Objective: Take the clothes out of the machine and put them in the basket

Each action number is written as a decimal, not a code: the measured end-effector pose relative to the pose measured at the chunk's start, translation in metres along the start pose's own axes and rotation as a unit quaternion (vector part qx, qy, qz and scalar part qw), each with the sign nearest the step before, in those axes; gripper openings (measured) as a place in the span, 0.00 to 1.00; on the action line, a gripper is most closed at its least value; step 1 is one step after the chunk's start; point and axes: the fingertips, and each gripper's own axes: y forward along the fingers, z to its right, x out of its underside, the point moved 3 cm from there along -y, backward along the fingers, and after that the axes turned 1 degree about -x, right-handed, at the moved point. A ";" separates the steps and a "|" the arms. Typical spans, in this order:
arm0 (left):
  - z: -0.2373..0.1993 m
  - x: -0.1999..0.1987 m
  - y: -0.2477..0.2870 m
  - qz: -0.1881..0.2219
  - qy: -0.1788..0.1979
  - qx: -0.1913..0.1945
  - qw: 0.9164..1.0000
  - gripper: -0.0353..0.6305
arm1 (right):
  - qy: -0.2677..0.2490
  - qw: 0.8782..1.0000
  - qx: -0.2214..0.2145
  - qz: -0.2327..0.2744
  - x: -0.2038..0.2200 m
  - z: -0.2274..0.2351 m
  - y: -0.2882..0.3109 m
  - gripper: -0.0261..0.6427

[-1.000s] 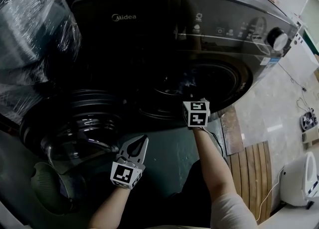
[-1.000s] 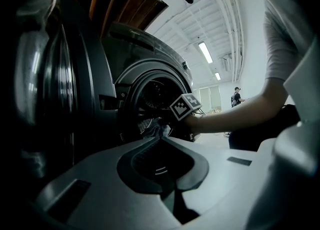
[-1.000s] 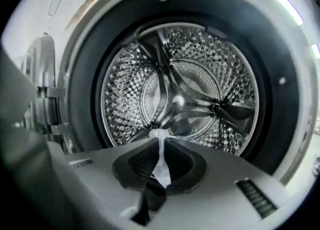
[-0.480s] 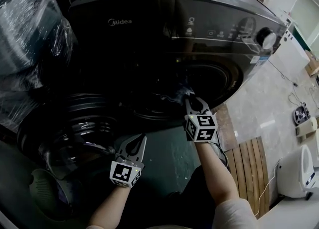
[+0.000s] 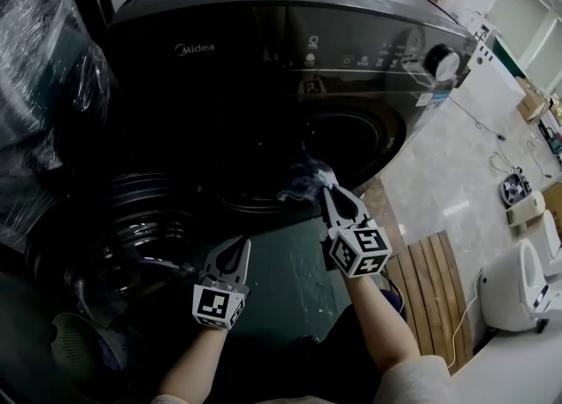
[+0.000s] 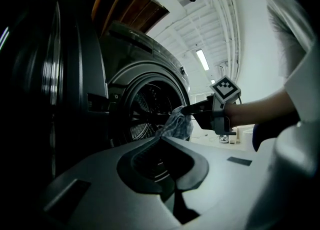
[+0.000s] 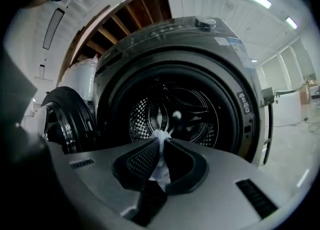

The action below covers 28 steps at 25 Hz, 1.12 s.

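the machine front (image 5: pixel 263 42) looks glossy, its drum (image 7: pixel 142 119) perforated metal, the cloth (image 5: pixel 303 187) soft, the slats (image 5: pixel 435 297) wooden.

The person wears a loose, whitish short sleeve (image 5: pixel 402 379) on the right arm, the left arm bare to the edge of view. Each hand carries a dark grey plastic tool shaped like a beak, the left claw (image 5: pixel 244 244) and the right claw (image 5: pixel 327 190). The left one is backed by a white cube with black square markers (image 5: pixel 217 303) and the right by a twin cube (image 5: pixel 360 251). Close up, the claw bodies are smooth matt grey, and their black pads (image 7: pixel 142 160) are stippled in a fine grid.
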 end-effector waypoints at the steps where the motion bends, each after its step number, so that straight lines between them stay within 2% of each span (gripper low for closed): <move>1: 0.001 -0.001 0.000 -0.001 0.002 0.003 1.000 0.08 | 0.000 1.000 0.000 0.002 -0.003 -0.002 -0.006 0.10; 7: -0.001 -0.010 -0.001 0.008 -0.002 0.008 1.000 0.08 | 0.010 1.000 -0.002 0.010 -0.002 -0.013 -0.033 0.10; 10: 0.000 -0.014 0.000 0.016 -0.011 0.003 1.000 0.08 | -0.003 1.000 0.002 0.004 0.003 -0.017 -0.043 0.10; 15: 0.006 -0.020 0.004 0.023 0.000 0.011 1.000 0.08 | -0.008 1.000 0.012 -0.003 0.008 -0.020 -0.064 0.10; 22: 0.010 -0.021 0.015 0.024 0.001 0.020 1.000 0.08 | -0.023 0.999 0.025 -0.024 0.015 -0.013 -0.068 0.10; 28: 0.012 -0.029 0.022 0.032 0.014 0.030 0.999 0.08 | -0.039 0.999 0.012 -0.023 0.015 -0.020 -0.060 0.10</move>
